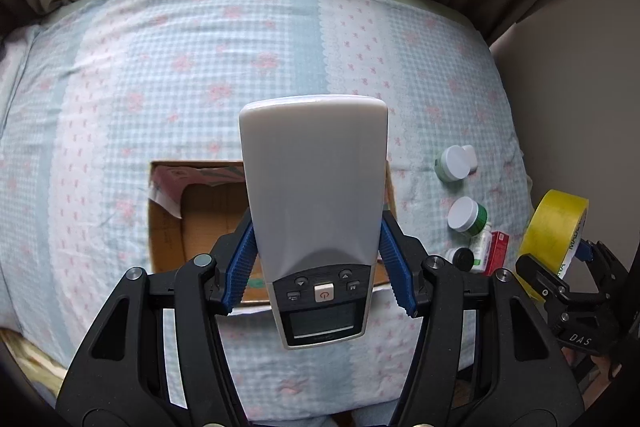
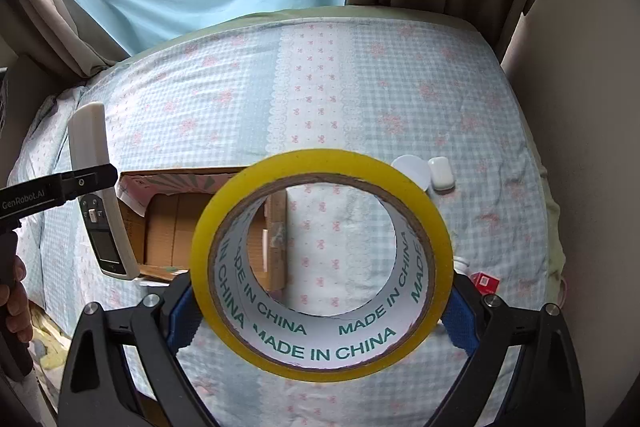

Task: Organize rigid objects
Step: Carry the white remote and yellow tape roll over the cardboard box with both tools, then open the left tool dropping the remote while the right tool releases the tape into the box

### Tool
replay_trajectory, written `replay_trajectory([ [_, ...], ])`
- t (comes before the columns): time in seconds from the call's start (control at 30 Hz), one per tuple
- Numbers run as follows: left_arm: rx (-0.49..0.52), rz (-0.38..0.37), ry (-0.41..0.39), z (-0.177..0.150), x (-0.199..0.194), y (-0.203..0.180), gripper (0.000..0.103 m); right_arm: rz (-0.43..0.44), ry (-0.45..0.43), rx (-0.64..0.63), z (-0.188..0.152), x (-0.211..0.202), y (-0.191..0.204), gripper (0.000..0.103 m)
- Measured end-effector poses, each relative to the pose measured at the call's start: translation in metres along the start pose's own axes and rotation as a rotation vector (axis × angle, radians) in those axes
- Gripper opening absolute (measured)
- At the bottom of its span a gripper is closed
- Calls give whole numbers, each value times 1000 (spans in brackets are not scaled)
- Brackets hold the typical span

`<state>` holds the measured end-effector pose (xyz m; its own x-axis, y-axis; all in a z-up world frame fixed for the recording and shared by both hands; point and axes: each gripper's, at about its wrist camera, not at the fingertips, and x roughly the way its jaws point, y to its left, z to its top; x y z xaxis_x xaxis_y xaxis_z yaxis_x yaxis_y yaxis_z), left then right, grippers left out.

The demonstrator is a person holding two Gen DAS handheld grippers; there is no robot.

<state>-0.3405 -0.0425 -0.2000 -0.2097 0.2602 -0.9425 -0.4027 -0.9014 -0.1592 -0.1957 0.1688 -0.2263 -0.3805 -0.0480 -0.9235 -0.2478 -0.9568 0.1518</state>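
Observation:
My left gripper (image 1: pixel 318 247) is shut on a grey-white handheld device with buttons and a small screen (image 1: pixel 316 195), held above the open cardboard box (image 1: pixel 192 223) on the bed. The device also shows in the right wrist view (image 2: pixel 102 195), left of the box (image 2: pixel 168 223). My right gripper (image 2: pixel 322 301) is shut on a yellow tape roll (image 2: pixel 320 351) printed "MADE IN CHINA", held above the bed to the right of the box. The roll also shows at the right edge of the left wrist view (image 1: pixel 554 227).
On the checked bedspread (image 1: pixel 160 87) right of the box lie two white-lidded green jars (image 1: pixel 454 165) (image 1: pixel 466 215), a small white bottle (image 1: pixel 482 247), a black-capped item (image 1: pixel 464 259), a red box (image 1: pixel 498 247) and a white case (image 2: pixel 440 173). Curtains hang behind.

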Motion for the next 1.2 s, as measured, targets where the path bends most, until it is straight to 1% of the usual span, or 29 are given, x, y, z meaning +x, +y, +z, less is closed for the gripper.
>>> replay_trajectory([
  [0.1, 53, -10, 19, 6, 0, 26, 54, -9, 1, 19, 1, -1, 33, 95],
  [0.17, 100, -13, 42, 10, 5, 39, 54, -6, -2, 40, 2, 5, 45, 96],
  [0.3, 204, 1, 84, 18, 28, 58, 54, -9, 22, 63, 5, 26, 72, 96],
  [0.4, 276, 1, 131, 20, 52, 68, 54, -22, 60, 51, 8, 45, 93, 96],
  [0.47, 338, 0, 156, 19, 69, 69, 54, -25, 84, 24, 10, 65, 104, 96],
  [0.57, 455, 24, 196, 13, 99, 66, 54, -31, 117, -47, 14, 98, 119, 96],
  [0.73, 613, 11, 286, -1, 152, 59, 54, 14, 184, -180, 12, 152, 137, 96],
  [0.8, 672, 16, 313, -9, 171, 56, 54, -5, 215, -227, 8, 175, 141, 96],
  [0.87, 712, 13, 329, -16, 185, 53, 54, -32, 229, -265, 4, 190, 144, 96],
  [0.97, 735, 8, 340, -23, 198, 53, 55, -28, 242, -289, -2, 203, 145, 96],
  [1.07, 750, 13, 341, -26, 203, 54, 55, -12, 242, -274, -7, 210, 141, 96],
  [1.1, 757, 11, 333, -27, 203, 54, 57, -5, 234, -263, -9, 211, 138, 96],
  [1.13, 768, 4, 316, -28, 200, 54, 68, -1, 221, -251, -10, 210, 136, 96],
  [1.17, 783, 2, 292, -29, 196, 53, 96, -1, 203, -245, -10, 209, 134, 96],
  [1.2, 798, 7, 265, -29, 191, 52, 102, 2, 186, -241, -11, 208, 132, 96],
])
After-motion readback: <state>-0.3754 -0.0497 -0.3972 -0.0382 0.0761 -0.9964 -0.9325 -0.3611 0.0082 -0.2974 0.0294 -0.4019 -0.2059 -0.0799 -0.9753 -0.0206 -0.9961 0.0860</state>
